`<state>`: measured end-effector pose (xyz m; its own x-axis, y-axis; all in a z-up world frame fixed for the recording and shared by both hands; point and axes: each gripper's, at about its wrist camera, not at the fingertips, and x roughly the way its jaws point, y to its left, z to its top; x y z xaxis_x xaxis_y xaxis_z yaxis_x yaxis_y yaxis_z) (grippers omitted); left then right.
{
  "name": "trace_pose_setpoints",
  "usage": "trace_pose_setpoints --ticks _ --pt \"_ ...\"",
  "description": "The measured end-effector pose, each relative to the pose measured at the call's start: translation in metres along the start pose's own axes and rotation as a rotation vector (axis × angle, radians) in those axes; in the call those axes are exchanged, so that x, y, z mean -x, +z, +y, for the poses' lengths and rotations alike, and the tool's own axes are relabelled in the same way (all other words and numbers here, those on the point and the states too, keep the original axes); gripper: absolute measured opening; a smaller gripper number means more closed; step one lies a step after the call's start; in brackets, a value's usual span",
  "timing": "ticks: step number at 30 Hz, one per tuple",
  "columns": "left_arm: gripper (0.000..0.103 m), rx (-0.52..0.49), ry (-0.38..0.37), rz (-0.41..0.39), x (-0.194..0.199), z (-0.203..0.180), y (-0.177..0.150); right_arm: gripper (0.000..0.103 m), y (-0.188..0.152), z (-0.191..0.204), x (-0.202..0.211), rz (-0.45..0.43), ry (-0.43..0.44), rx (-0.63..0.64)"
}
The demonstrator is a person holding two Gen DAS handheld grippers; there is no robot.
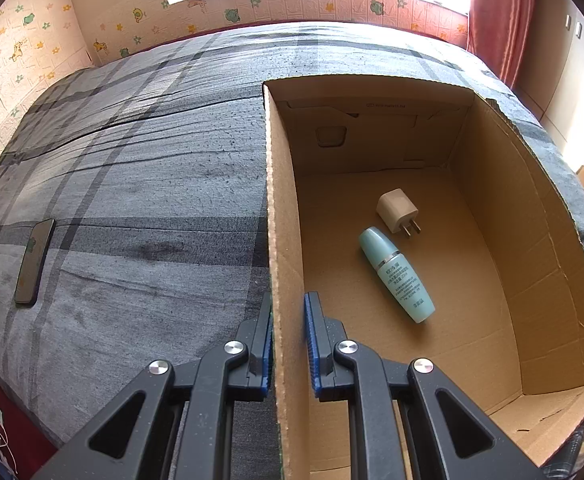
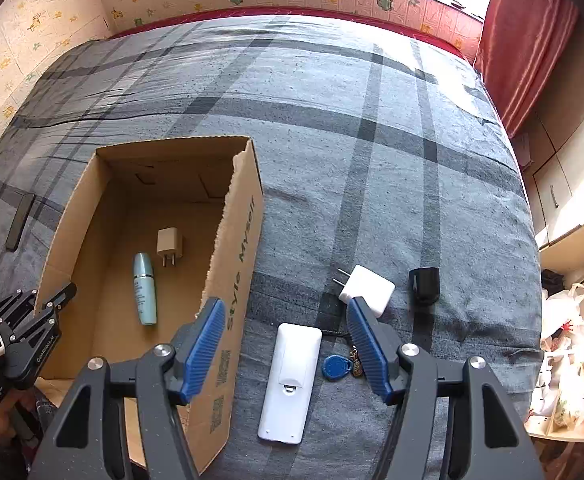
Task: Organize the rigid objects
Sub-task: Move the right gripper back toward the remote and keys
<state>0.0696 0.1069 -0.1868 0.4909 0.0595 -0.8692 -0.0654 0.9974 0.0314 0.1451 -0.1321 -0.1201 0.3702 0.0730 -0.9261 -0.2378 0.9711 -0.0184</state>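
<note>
The right gripper [image 2: 288,344] hangs wide open and empty over the white remote [image 2: 290,380], which lies face down just beside the cardboard box [image 2: 234,264]. It should drop straight and pinch the remote's long sides. The key fob [image 2: 337,366], white charger [image 2: 367,289] and black cap [image 2: 425,284] wait farther from the box. The left gripper [image 1: 288,344] is clamped on the box wall, steadying it; inside lie a teal bottle [image 1: 398,276] and a small plug [image 1: 397,210].

Plaid bed [image 2: 372,120]: cardboard box [image 2: 236,264], remote [image 2: 292,380], white charger [image 2: 368,288], phone [image 1: 34,260].
</note>
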Motion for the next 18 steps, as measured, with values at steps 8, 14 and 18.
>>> trace_pose_setpoints --ticks 8,14,18 --pt "0.015 0.001 -0.001 0.000 0.000 0.000 0.000 0.103 -0.020 -0.042 -0.021 0.006 -0.023 -0.091" --pt "0.015 0.001 -0.001 0.001 0.001 0.000 0.000 0.103 -0.030 -0.063 -0.051 0.054 -0.050 -0.150" --pt "0.015 0.002 -0.002 0.002 0.001 0.000 0.000 0.103 -0.036 -0.075 -0.075 0.095 -0.058 -0.184"
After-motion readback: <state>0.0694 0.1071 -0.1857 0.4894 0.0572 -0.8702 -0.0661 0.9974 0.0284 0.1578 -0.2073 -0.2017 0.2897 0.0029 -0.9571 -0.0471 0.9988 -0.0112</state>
